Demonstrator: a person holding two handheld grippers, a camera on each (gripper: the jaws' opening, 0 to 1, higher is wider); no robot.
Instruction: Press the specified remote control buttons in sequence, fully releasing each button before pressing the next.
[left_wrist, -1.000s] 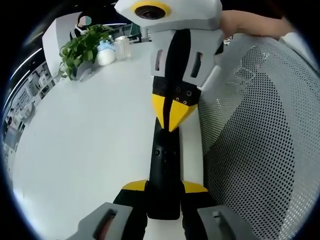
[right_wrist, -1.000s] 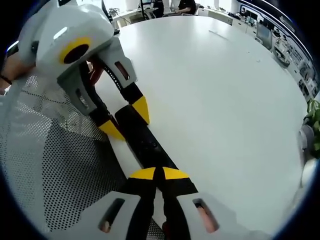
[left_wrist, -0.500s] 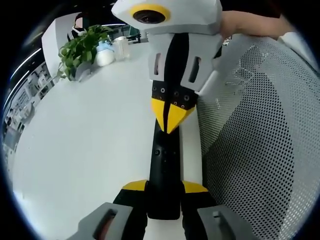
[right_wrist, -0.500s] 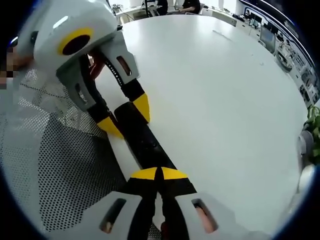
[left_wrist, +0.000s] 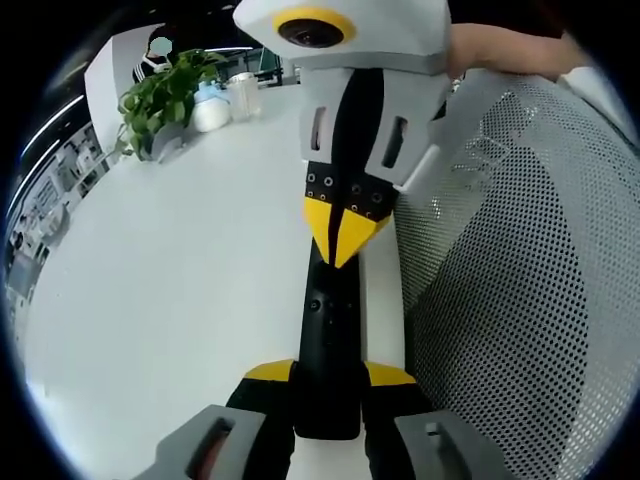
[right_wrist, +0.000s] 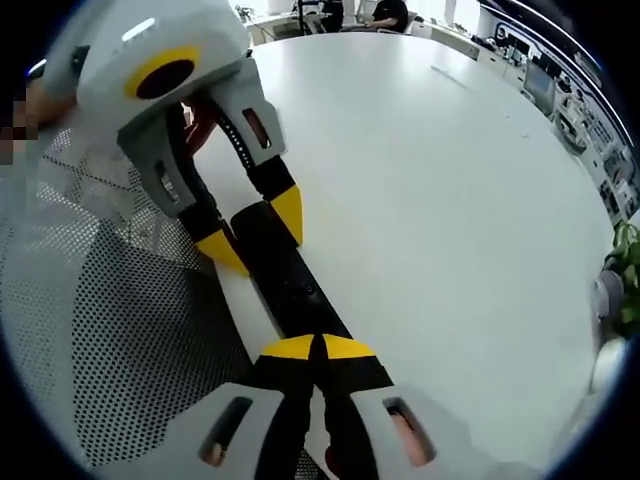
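A long black remote (left_wrist: 327, 330) lies along the white table's edge. My left gripper (left_wrist: 328, 375) is shut on its near end, one yellow-tipped jaw on each side. My right gripper (left_wrist: 345, 240) comes down from the top of the left gripper view, shut, with its yellow tips together on the remote's upper face. In the right gripper view the same right gripper (right_wrist: 318, 348) rests its joined tips on the remote (right_wrist: 285, 275). Farther along, the left gripper (right_wrist: 255, 235) clamps the remote's far end.
The white table (left_wrist: 170, 300) stretches wide to the left. A grey mesh chair back (left_wrist: 520, 300) stands right beside the remote. A potted plant (left_wrist: 165, 100) and a white vessel (left_wrist: 212, 108) sit at the table's far edge. A person's hand (left_wrist: 500, 45) holds the right gripper.
Both views have shifted only slightly. The right gripper's tips stay on the remote and the left gripper keeps its hold.
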